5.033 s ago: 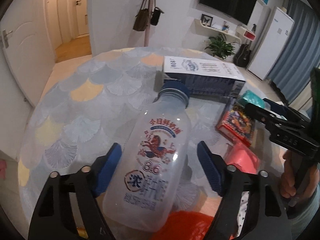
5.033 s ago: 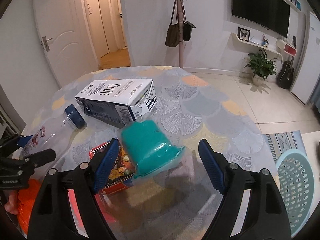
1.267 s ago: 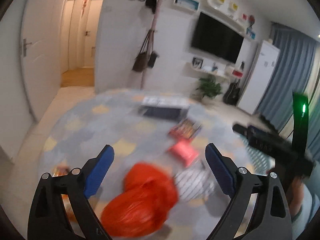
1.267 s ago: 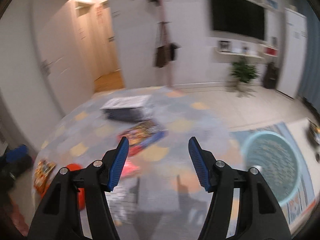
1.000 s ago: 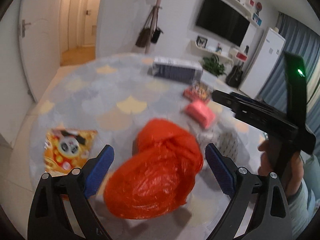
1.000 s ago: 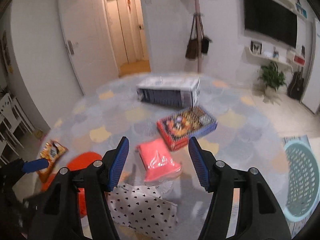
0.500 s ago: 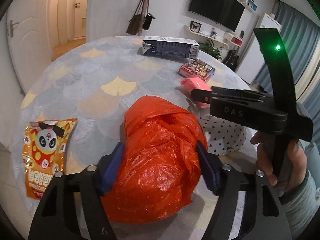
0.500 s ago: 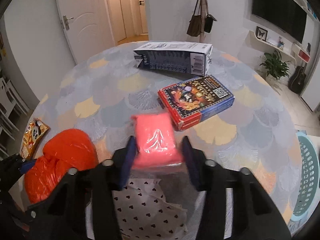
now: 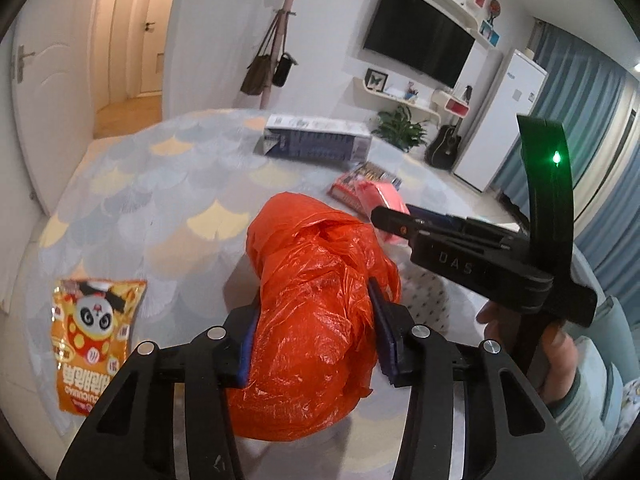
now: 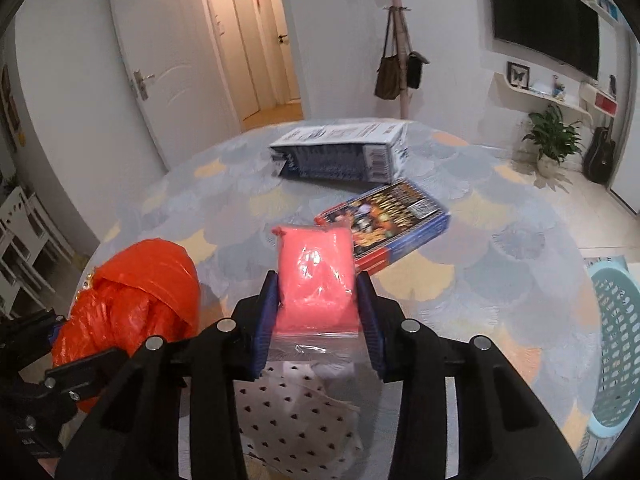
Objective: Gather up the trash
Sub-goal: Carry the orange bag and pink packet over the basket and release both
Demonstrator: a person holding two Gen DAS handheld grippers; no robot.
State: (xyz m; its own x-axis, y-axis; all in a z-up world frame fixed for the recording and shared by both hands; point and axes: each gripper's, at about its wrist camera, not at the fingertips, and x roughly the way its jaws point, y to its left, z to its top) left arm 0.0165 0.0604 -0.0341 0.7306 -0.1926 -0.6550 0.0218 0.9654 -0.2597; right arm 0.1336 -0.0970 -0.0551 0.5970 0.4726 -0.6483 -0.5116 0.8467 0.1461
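Both grippers are closing on trash at the near edge of the round table (image 10: 500, 248).

Left gripper (image 9: 314, 340): jaws closing, narrowed around the orange plastic bag (image 9: 316, 320), blue pads pressed into its sides near the bottom. The bag is soft and crumpled and bulges above the pads.

Right gripper (image 10: 316, 312): jaws closing, narrow, pinching the pink packet (image 10: 316, 276) on both sides. The packet's far end touches or overlaps the colourful flat box (image 10: 388, 224); can't tell which.

Still on the table: snack bag with a panda (image 9: 94, 340) near left, dark carton (image 10: 340, 156) at the far side, polka-dot wrapper (image 10: 296, 416) right under the right gripper. Light blue basket (image 10: 616, 344) sits on the floor to the right, off the table, probably where the trash goes.

Doing this step well:
- Finish the squeeze before lifting. The bag film slips and compresses, so grab bulk, not a loose fold.
- Lift the pink packet straight up so it doesn't drag the box or snag the wrapper underneath.
- The two tools are near each other, so keep them apart while lifting.
- Carry the bag low, since loose plastic may sag or slide out.
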